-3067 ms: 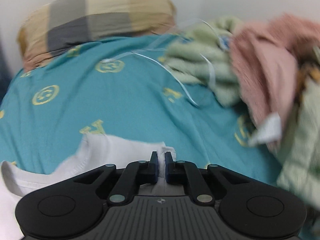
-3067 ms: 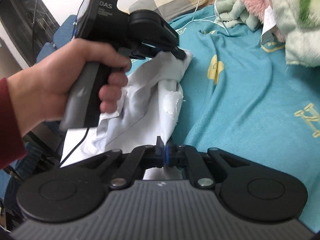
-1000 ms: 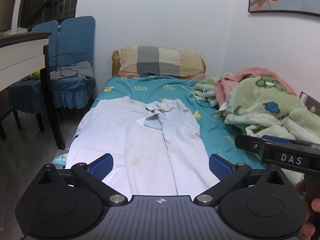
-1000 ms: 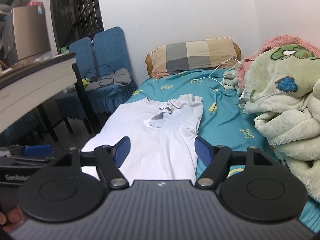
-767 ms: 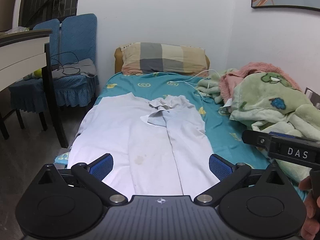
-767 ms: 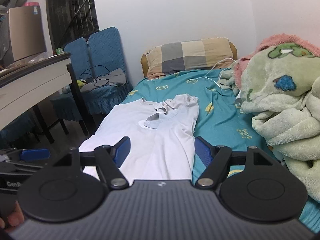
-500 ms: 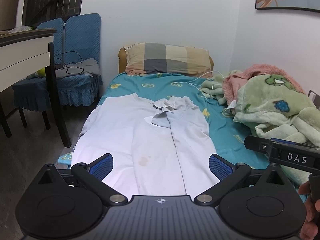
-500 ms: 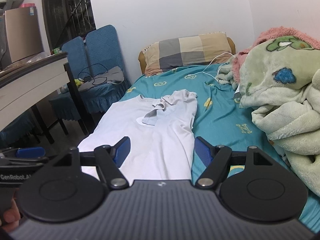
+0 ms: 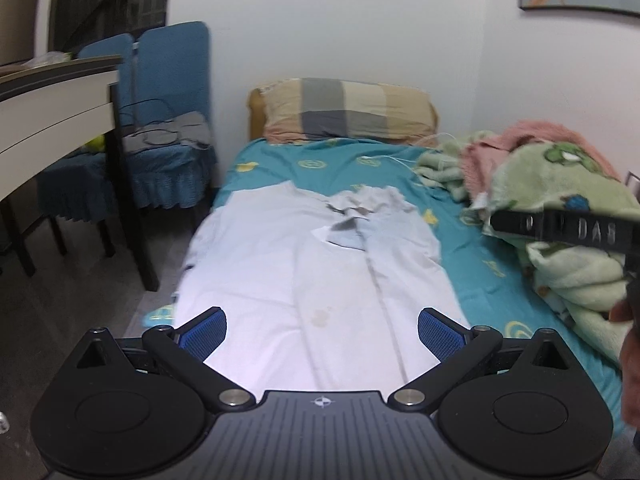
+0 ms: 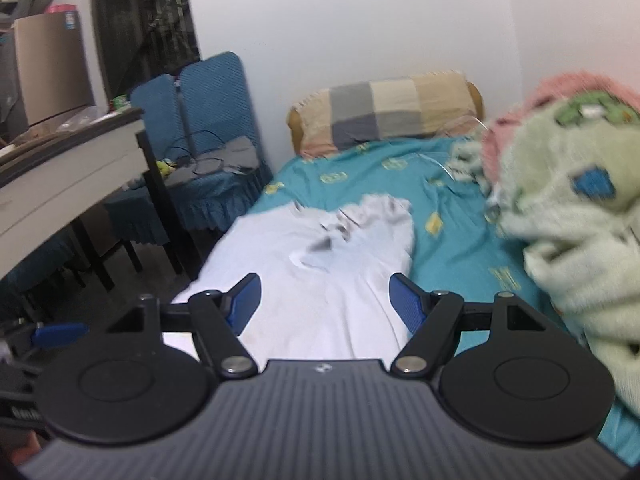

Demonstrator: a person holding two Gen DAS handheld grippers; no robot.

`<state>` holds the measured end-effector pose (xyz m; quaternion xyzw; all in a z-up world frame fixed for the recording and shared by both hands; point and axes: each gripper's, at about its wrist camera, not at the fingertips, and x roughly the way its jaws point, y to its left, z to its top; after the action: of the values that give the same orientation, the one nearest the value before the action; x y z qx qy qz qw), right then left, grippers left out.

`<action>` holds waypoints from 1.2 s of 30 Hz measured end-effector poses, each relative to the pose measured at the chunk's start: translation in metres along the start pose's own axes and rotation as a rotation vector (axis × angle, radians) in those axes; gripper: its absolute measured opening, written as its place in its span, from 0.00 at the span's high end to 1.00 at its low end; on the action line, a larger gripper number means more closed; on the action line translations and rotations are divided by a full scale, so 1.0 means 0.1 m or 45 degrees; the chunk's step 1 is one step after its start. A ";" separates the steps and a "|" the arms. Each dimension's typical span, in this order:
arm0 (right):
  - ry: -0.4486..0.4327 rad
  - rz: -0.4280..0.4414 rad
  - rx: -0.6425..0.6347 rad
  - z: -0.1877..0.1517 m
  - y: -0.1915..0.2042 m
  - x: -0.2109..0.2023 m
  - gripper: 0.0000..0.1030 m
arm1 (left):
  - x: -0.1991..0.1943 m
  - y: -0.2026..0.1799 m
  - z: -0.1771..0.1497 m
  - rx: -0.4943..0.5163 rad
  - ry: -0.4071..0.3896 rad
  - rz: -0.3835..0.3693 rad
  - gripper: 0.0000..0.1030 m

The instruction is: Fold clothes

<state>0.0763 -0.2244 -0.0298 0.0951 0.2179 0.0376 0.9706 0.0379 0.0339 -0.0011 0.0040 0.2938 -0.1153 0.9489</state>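
Observation:
A white T-shirt lies spread lengthwise on the teal bed sheet, its right side folded over toward the middle and a bunched sleeve near the collar. It also shows in the right wrist view. My left gripper is open and empty, held above the shirt's near end. My right gripper is open and empty, also above the near end. The right gripper's body shows at the right edge of the left wrist view.
A plaid pillow lies at the head of the bed. A pile of green and pink blankets fills the bed's right side. Blue chairs and a desk stand to the left. A white cable lies on the sheet.
Three seconds ago both grippers were shut on the shirt's fabric; now both are open and pulled back. In the last second both drifted slightly forward over the shirt's near end.

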 end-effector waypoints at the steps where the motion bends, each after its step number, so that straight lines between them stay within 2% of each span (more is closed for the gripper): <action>1: -0.005 0.016 -0.019 0.07 0.05 0.04 0.29 | -0.03 0.07 0.02 -0.020 -0.005 0.003 0.00; 4: 0.014 0.105 -0.139 0.26 0.32 0.30 0.29 | -0.17 0.33 0.09 -0.101 -0.058 0.005 0.00; 9: 0.131 0.298 -0.278 0.42 0.89 1.03 0.30 | -0.33 0.79 0.13 -0.209 -0.150 0.065 0.00; 12: 0.224 0.399 -0.332 0.37 1.28 1.58 0.33 | -0.29 1.04 0.09 -0.274 -0.158 0.104 0.00; 15: 0.360 0.471 -0.386 0.23 1.64 2.23 0.36 | -0.19 1.23 0.03 -0.327 -0.133 0.093 0.00; 18: 0.488 0.536 -0.509 0.02 2.06 2.80 0.37 | -0.05 1.34 -0.03 -0.349 -0.102 0.084 0.00; 22: 0.631 0.568 -0.724 -0.30 2.57 3.42 0.47 | 0.11 1.48 -0.10 -0.379 -0.066 0.095 0.00; 28: 0.792 0.534 -1.057 -0.78 3.10 4.00 0.49 | 0.20 1.61 -0.18 -0.431 -0.049 0.083 0.00; 30: 0.815 0.522 -1.183 -0.93 3.21 4.09 0.51 | 0.20 1.62 -0.20 -0.438 -0.046 0.076 0.00; 32: 0.841 0.502 -1.297 -1.03 3.31 4.16 0.58 | 0.22 1.61 -0.21 -0.437 -0.041 0.075 0.00; 33: 0.845 0.473 -1.362 -1.08 3.34 4.17 0.77 | 0.24 1.61 -0.21 -0.437 -0.039 0.077 0.00; 34: 0.845 0.438 -1.421 -1.13 3.37 4.16 0.90 | 0.25 1.61 -0.22 -0.438 -0.037 0.078 0.00; 36: 0.834 0.412 -1.449 -1.11 3.38 4.19 0.96 | 0.25 1.58 -0.24 -0.436 -0.034 0.082 0.00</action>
<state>0.3962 0.1732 -0.2348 -0.4156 0.4303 0.3181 0.7355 0.0795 0.1836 -0.0450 -0.1499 0.2962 -0.0330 0.9427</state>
